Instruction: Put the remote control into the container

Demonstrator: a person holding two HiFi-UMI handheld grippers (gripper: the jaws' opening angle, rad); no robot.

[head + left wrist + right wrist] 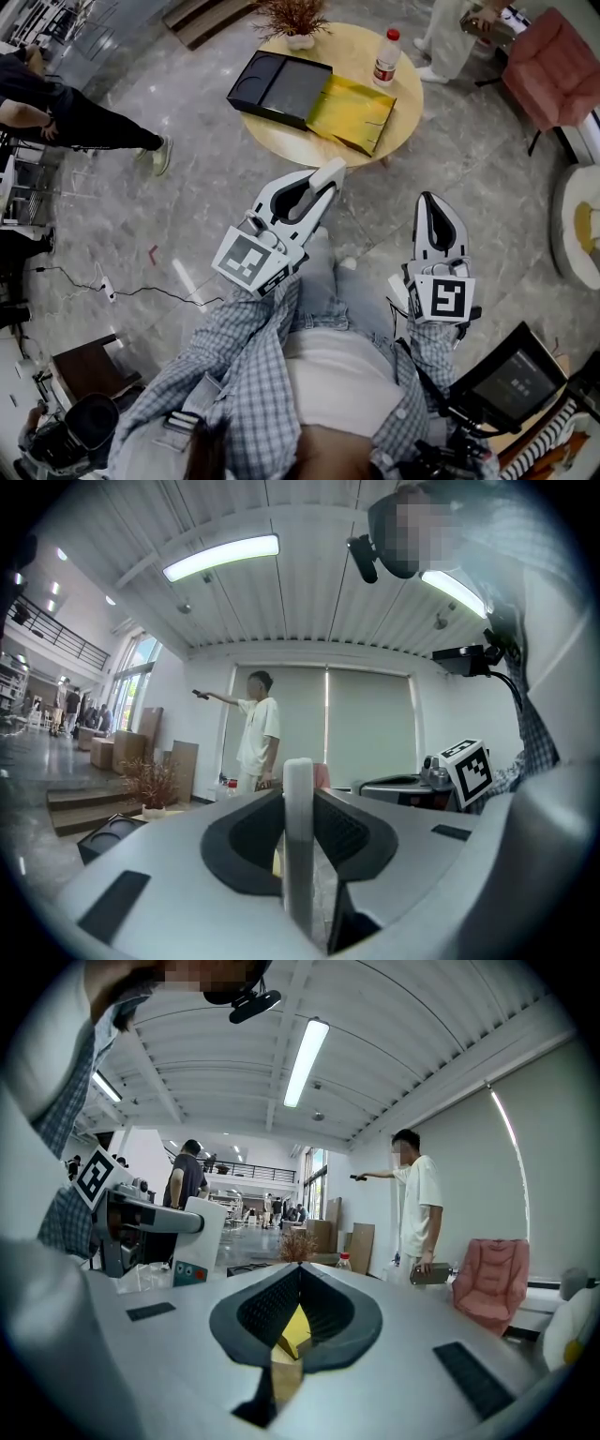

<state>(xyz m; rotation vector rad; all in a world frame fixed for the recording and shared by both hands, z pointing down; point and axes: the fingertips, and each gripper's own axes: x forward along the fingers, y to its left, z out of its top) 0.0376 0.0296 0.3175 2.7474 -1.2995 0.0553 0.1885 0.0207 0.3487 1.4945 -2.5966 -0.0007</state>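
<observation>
Pinching the remote control [330,173] upright between the pads of my left gripper [315,194], I point it level toward the round table [410,103] where the black container [281,89] waits well ahead, my right gripper [430,202] pressed shut, empty, beside it.

The left claw [314,192] is white with dark grey pads and bears a cube of black-and-white square markers; the right claw [433,204] matches it. The slim remote control [331,171] is white. The round tabletop [405,112] is pale wood. The glossy rectangular container [279,86] is black and the flat rectangular box [354,112] yellow. The checked shirt sleeve [253,375] is blue and white. The marbled floor [141,225] is grey.
</observation>
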